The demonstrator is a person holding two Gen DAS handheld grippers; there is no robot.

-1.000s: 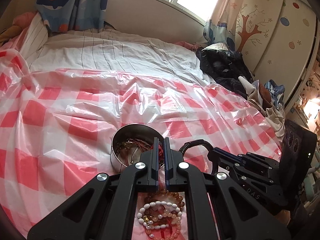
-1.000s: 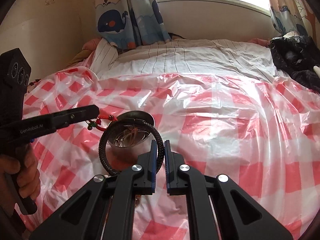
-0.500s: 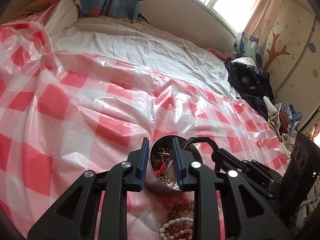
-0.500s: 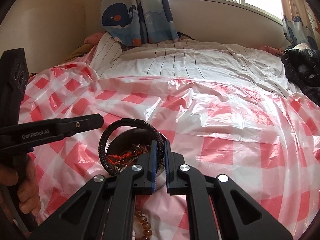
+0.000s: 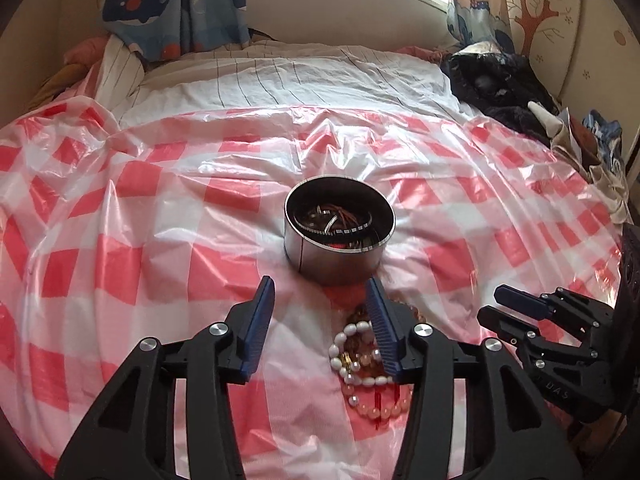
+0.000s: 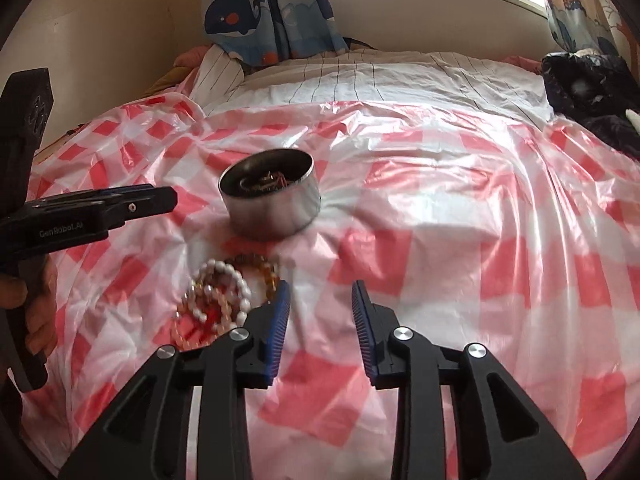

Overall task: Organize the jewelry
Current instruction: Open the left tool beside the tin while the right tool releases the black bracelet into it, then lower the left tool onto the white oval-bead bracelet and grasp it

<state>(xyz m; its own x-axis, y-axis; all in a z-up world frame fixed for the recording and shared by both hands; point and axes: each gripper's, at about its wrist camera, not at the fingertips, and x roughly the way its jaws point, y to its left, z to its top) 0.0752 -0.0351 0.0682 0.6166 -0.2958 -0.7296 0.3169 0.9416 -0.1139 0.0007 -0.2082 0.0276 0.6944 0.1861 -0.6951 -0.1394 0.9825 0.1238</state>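
a round metal tin [image 5: 339, 236] holding tangled jewelry was set on the red-checked plastic sheet [image 5: 132, 248]. a heap of bead bracelets [image 5: 366, 364] was piled just in front of the tin. the left gripper [image 5: 322, 320] and right gripper [image 6: 320, 306] were held near the tin, jaws partly apart and opening, nothing gripped.
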